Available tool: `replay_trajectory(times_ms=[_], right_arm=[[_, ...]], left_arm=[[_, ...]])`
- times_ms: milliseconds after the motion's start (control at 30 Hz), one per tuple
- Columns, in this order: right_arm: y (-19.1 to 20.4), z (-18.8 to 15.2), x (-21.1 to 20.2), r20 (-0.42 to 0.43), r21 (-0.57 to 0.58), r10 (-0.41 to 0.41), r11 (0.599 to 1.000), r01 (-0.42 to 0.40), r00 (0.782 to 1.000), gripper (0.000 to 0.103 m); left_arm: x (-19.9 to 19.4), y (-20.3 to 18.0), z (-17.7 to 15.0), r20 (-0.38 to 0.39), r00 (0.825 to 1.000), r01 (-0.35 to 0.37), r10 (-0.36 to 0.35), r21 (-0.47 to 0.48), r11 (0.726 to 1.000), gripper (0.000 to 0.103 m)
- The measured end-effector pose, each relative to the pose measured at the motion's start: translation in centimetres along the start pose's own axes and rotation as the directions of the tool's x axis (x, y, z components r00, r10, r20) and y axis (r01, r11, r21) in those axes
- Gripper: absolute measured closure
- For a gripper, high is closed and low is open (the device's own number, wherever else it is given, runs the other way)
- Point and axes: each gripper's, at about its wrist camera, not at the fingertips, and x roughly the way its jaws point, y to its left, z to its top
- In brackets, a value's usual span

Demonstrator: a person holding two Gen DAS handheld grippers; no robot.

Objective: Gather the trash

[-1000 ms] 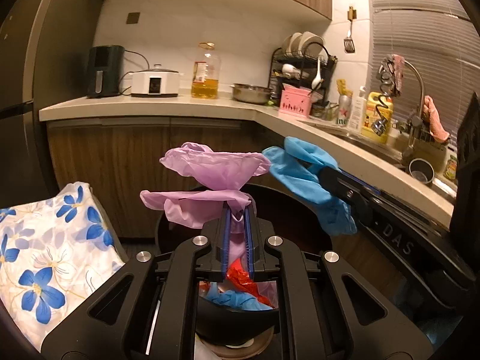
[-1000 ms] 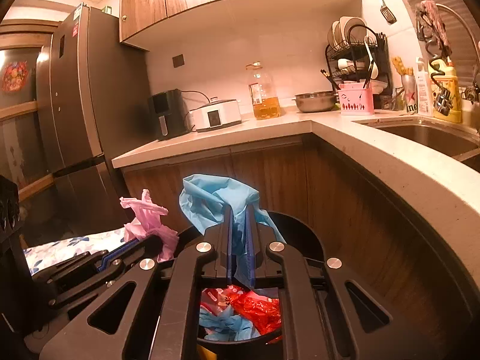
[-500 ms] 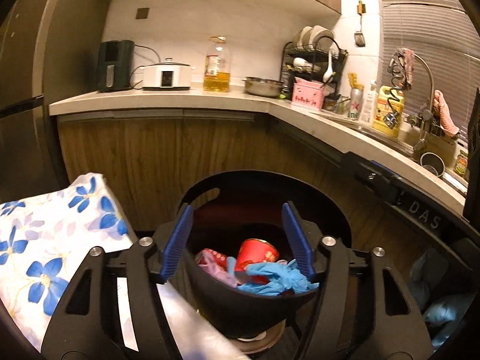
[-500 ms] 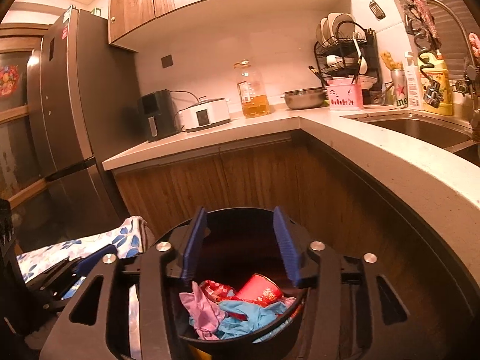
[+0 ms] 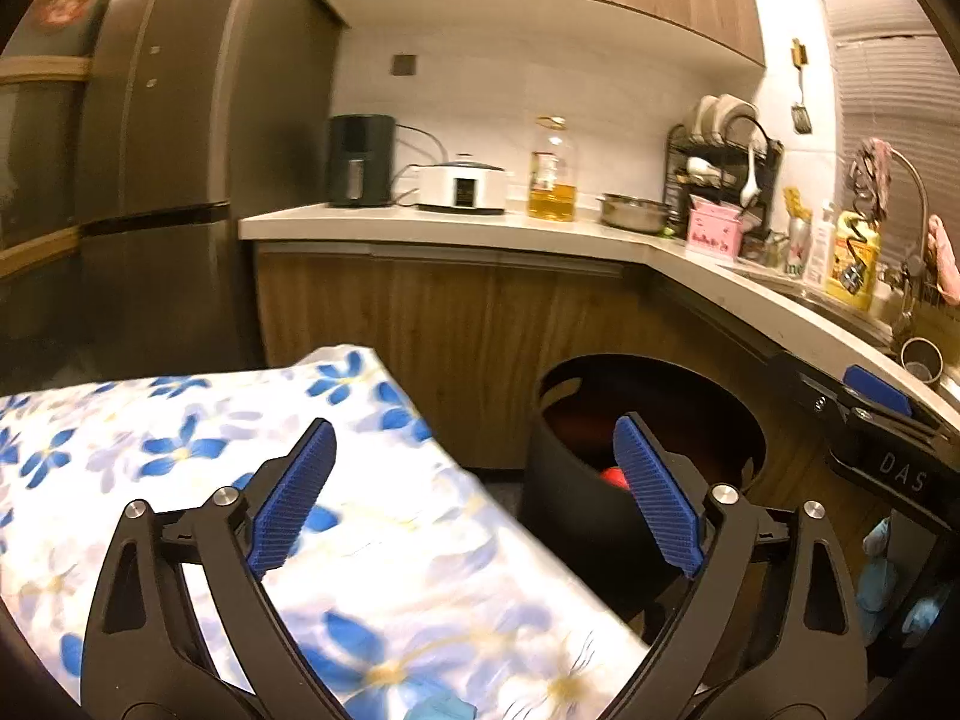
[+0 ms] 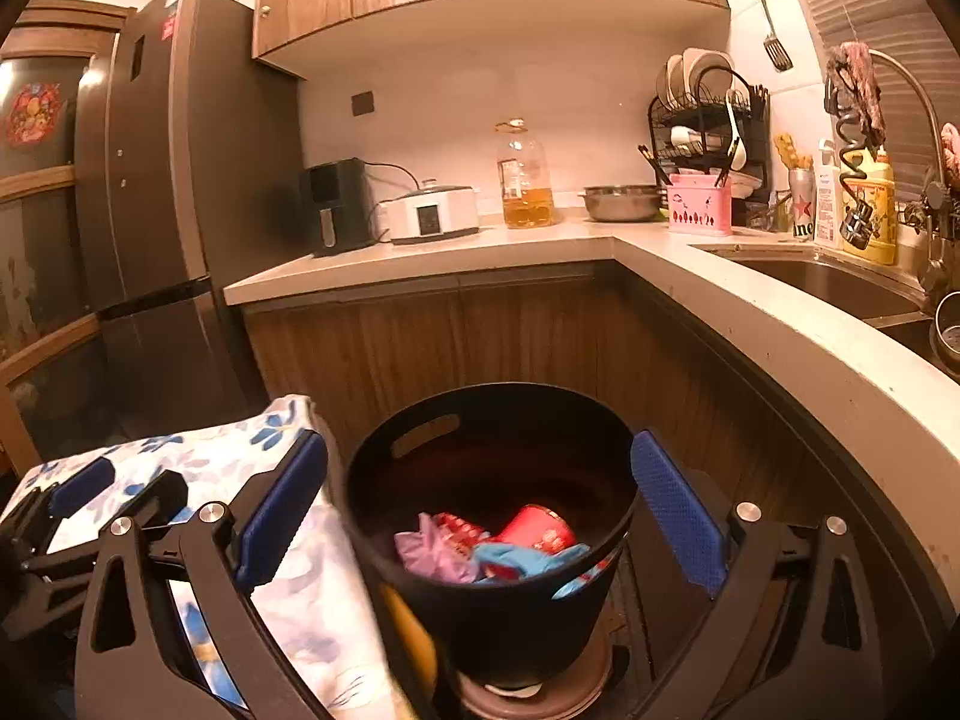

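A black round bin [image 6: 492, 606] stands on the floor by the wooden cabinets. Inside lie a pink glove [image 6: 429, 552], a blue glove [image 6: 522, 558], a red can [image 6: 537, 531] and a red wrapper [image 6: 459, 528]. My right gripper [image 6: 477, 516] is open and empty, its jaws spread either side of the bin. My left gripper [image 5: 477, 498] is open and empty, over the edge of a flowered cloth [image 5: 180, 432], with the bin [image 5: 576, 504] to its right. The right gripper's finger [image 5: 873, 399] shows at the right in the left wrist view.
The flowered cloth [image 6: 300, 588] covers a surface left of the bin. An L-shaped counter [image 6: 540, 246] holds an air fryer [image 6: 333, 207], a cooker [image 6: 429, 213], an oil bottle [image 6: 525, 180] and a dish rack [image 6: 711, 138]. A sink [image 6: 828, 282] is at right, a fridge [image 6: 156, 180] at left.
Both grippers opened and dropped the pink and blue gloves into the bin. The left gripper has since swung left over the flowered cloth; the right has drawn back a little.
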Motion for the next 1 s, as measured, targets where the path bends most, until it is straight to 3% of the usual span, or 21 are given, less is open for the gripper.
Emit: replay_trajectory(times_ms=[367, 733, 1000], right_arm=[[4.8, -1.8, -6.5, 0.003, -0.056, 0.035, 0.998, -0.035, 0.999, 0.006], [8.2, -3.4, -13.1, 0.027, -0.086, -0.011, 0.996, 0.013, 1.000, 0.006], [9.8, -4.8, -16.9, 0.039, -0.081, 0.002, 0.997, 0.001, 0.999, 0.006]], left_arm=[[-7.9, 4.2, -2.2, -0.022, 0.995, -0.096, 0.096, 0.000, 0.995, 0.006], [-13.7, 6.4, -4.2, -0.031, 0.992, -0.119, 0.119, -0.008, 0.993, 0.006], [-17.6, 7.3, -4.6, -0.001, 0.991, -0.136, 0.136, -0.027, 0.990, 0.006]])
